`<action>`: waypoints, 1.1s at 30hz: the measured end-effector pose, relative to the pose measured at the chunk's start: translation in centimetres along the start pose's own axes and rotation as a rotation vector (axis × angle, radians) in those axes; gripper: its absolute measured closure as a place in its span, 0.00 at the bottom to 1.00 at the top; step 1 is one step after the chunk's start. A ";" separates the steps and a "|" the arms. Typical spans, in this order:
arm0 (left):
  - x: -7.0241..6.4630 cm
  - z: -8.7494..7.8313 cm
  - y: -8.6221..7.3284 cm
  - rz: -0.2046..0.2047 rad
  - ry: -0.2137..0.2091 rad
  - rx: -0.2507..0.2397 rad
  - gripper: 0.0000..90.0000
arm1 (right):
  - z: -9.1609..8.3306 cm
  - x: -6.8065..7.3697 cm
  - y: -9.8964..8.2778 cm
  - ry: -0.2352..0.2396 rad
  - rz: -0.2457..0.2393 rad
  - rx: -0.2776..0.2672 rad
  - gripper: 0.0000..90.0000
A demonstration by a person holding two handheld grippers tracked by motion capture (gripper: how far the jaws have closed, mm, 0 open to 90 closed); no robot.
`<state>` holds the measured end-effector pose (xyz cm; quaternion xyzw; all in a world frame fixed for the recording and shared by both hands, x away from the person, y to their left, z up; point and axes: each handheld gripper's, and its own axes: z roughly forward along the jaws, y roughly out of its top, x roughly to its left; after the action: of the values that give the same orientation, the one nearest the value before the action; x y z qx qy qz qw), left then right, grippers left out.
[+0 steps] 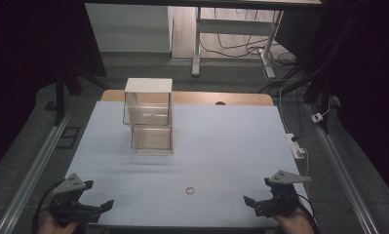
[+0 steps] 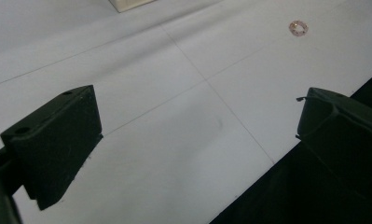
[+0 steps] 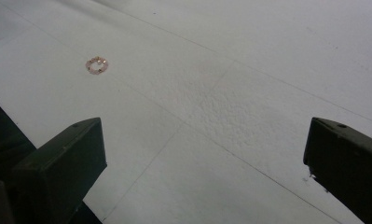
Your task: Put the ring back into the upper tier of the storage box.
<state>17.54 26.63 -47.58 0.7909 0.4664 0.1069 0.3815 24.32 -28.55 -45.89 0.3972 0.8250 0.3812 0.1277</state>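
A small pinkish bead ring [image 1: 190, 190] lies flat on the white table cover, near the front edge and between my two grippers. It also shows as the ring [image 2: 297, 27] far ahead in the left gripper view and as the ring [image 3: 96, 64] at upper left in the right gripper view. A two-tier clear box stand [image 1: 148, 117] with a white top stands left of centre, farther back. My left gripper [image 1: 98, 199] rests at the front left corner, jaws wide apart and empty [image 2: 197, 126]. At the front right my right gripper [image 1: 257, 193] is likewise open with nothing between its jaws [image 3: 202, 158].
The white cover [image 1: 231, 141] ends at the front edge just ahead of both hands. A wooden tabletop strip [image 1: 241, 99] shows behind it. Cables and a plug [image 1: 298, 146] lie off the right side. Metal rails [image 1: 31, 170] run along both sides of the table.
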 end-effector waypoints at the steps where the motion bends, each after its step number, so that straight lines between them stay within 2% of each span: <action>1: 0.0 0.0 0.0 0.000 -0.002 0.000 0.00 | 0.0 0.0 0.0 0.003 -0.001 0.004 0.00; 9: 0.1 0.0 0.0 -0.005 -0.014 0.002 0.00 | 0.0 0.1 0.1 0.014 0.001 0.005 0.00; 10: 0.1 0.0 0.0 -0.005 -0.017 0.003 0.00 | 0.1 0.2 0.2 0.028 -0.004 0.003 0.00; 18: 0.2 0.0 0.0 -0.009 -0.020 0.006 0.00 | 0.3 0.7 0.7 0.041 -0.038 -0.022 0.00; 24: 0.2 0.0 0.0 -0.011 -0.024 0.005 0.00 | 1.0 1.1 1.2 0.096 -0.060 -0.038 0.00; 29: 0.2 0.0 0.0 -0.011 -0.026 0.006 0.00 | 1.6 1.5 1.7 0.106 -0.085 -0.027 0.00; 33: 0.2 0.0 0.1 -0.009 -0.027 0.007 0.00 | 2.0 1.7 1.9 0.121 -0.084 -0.033 0.00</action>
<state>17.70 26.75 -47.60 0.7915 0.4653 0.0925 0.3854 25.31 -25.42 -45.67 0.3364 0.8407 0.4124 0.0998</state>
